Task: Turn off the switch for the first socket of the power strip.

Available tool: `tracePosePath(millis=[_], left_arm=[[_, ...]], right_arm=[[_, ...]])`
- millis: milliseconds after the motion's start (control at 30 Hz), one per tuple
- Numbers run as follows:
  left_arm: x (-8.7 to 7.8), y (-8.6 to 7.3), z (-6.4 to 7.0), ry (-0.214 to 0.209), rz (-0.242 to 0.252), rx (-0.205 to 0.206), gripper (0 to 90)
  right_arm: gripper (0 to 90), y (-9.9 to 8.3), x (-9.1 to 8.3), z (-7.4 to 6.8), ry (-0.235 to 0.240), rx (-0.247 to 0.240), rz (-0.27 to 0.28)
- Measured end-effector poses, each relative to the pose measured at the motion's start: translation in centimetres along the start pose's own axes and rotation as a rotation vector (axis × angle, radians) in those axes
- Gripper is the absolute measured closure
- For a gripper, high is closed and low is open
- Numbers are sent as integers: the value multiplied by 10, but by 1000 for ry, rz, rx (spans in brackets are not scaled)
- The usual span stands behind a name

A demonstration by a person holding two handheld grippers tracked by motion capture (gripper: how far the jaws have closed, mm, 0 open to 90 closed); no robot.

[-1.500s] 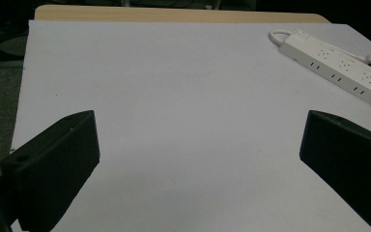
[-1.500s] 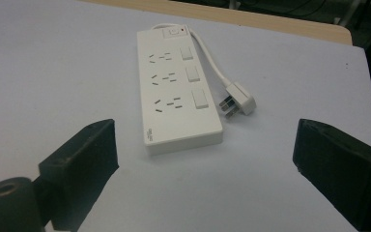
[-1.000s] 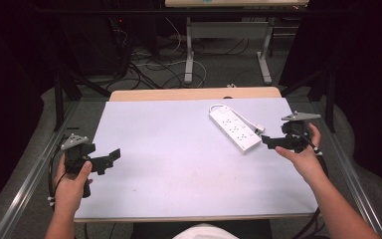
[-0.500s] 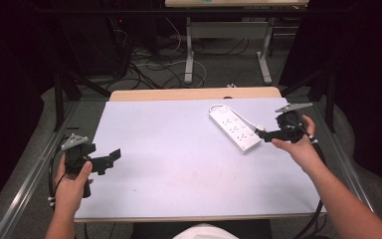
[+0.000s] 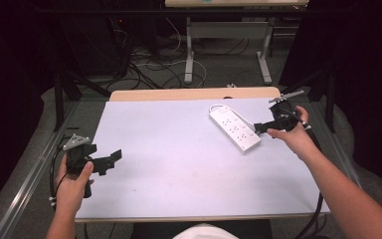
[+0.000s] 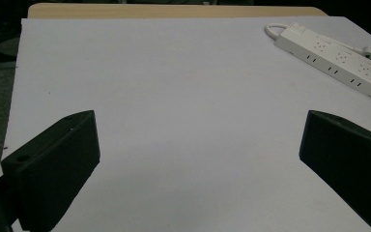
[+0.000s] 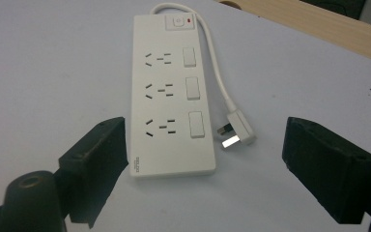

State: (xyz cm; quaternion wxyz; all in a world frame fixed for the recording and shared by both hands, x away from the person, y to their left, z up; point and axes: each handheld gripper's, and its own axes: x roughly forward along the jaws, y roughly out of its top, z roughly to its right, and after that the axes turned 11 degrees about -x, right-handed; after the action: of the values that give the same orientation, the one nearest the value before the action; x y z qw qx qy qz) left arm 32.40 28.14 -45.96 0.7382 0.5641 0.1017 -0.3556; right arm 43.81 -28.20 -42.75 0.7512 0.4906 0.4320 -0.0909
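Note:
A white power strip (image 5: pixel 234 128) with three sockets and switches lies flat at the back right of the table, set at an angle. In the right gripper view the strip (image 7: pixel 171 101) lies just ahead, and its white cable (image 7: pixel 217 72) curls along one side to a plug (image 7: pixel 236 133) resting on the table. My right gripper (image 5: pixel 259 128) hovers open at the strip's near right end, its jaws (image 7: pixel 207 145) spread wider than the strip and holding nothing. My left gripper (image 5: pixel 110 160) is open and empty over the front left of the table; its view shows the strip (image 6: pixel 333 60) far off.
A pale sheet covers the table (image 5: pixel 179 164), with a wooden edge (image 5: pixel 189 93) showing at the back. Beyond the table, desk legs (image 5: pixel 189 55) and loose cables (image 5: pixel 144 64) lie on the floor. A metal rail (image 5: pixel 30 184) runs along the left side.
My right gripper has moved a little away from the person and closer to the strip's end. The left gripper has stayed where it was.

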Motion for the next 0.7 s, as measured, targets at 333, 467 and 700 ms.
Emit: tracePosePath(millis=[333,467,700], left_arm=[[-2,1,-1,5,0,0,6],[-2,1,-2,5,1,-1,6],[-3,1,-2,5,7,-2,6]], right_arm=[[158,22,11,9,-16,4,-12],[162,29,15,10,-19,0,-20],[176,40,27,10,-25,1,-35]])
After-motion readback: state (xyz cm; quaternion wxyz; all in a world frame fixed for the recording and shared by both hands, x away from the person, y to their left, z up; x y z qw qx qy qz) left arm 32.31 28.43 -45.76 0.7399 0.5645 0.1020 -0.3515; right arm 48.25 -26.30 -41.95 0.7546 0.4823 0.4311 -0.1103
